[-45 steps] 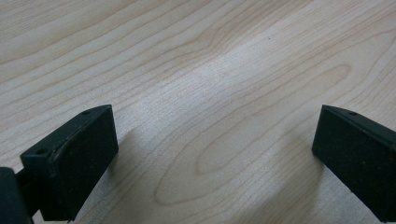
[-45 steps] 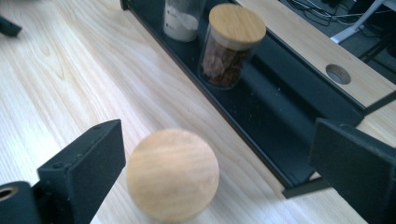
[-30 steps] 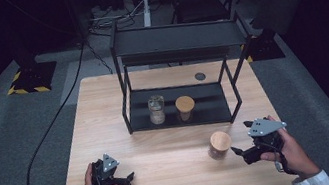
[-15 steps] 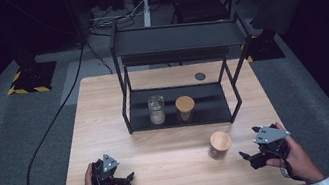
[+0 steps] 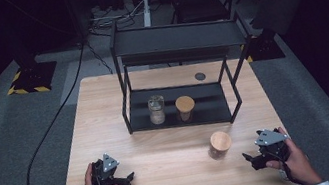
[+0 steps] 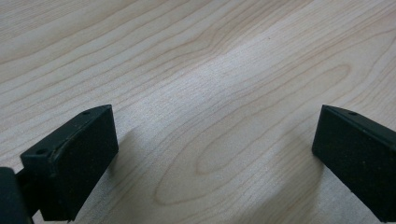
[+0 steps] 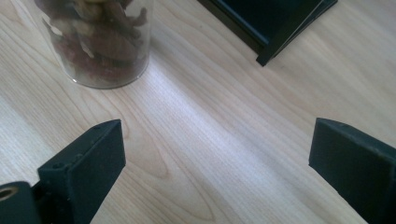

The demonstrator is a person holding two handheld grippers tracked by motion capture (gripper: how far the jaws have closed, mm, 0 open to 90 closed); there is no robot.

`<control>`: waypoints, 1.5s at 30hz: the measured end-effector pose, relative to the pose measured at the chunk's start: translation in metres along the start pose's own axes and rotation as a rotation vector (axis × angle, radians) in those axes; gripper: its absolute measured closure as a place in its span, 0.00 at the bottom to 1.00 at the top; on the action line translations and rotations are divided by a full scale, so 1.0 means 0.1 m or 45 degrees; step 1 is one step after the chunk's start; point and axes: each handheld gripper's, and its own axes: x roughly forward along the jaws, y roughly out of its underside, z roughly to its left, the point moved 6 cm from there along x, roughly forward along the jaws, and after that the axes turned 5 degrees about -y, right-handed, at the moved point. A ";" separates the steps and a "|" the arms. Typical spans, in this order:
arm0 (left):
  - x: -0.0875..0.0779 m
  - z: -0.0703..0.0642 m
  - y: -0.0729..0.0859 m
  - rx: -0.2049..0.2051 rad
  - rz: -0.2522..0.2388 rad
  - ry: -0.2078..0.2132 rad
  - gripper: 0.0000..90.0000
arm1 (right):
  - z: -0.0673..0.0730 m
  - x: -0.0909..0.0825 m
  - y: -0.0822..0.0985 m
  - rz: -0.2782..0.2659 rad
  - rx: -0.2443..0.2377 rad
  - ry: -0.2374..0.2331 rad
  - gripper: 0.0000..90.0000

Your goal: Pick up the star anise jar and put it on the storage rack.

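Dark flooring surrounds the wooden table [image 5: 172, 152], which carries a black rack [image 5: 171, 51]. Against the earlier frames, we note the right gripper [image 5: 254, 159] has dropped lower and drawn back toward the table's near edge; the left gripper [image 5: 127, 179] is unmoved. We find the jar [image 5: 220, 145] standing upright on the table in front of the rack, just left of the right gripper: clear glass, wooden lid, brownish contents. Both grippers' jaws stand wide apart, holding nothing, with bare wood between them.
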 end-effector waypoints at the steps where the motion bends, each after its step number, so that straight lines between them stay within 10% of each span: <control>1: 0.00 0.00 0.00 0.000 0.000 0.000 0.00 | -0.01 0.01 0.02 0.003 0.007 0.000 0.04; 29: 0.00 0.00 0.00 0.000 0.000 0.000 0.00 | -0.18 0.23 0.34 -0.003 0.200 -0.046 0.02; 35: 0.00 0.00 0.00 0.005 0.002 0.001 0.00 | -0.23 0.28 0.41 -0.057 0.332 -0.134 0.00; 45: 0.00 0.00 0.00 0.005 0.002 0.001 0.00 | -0.23 0.28 0.41 -0.059 0.331 -0.140 0.00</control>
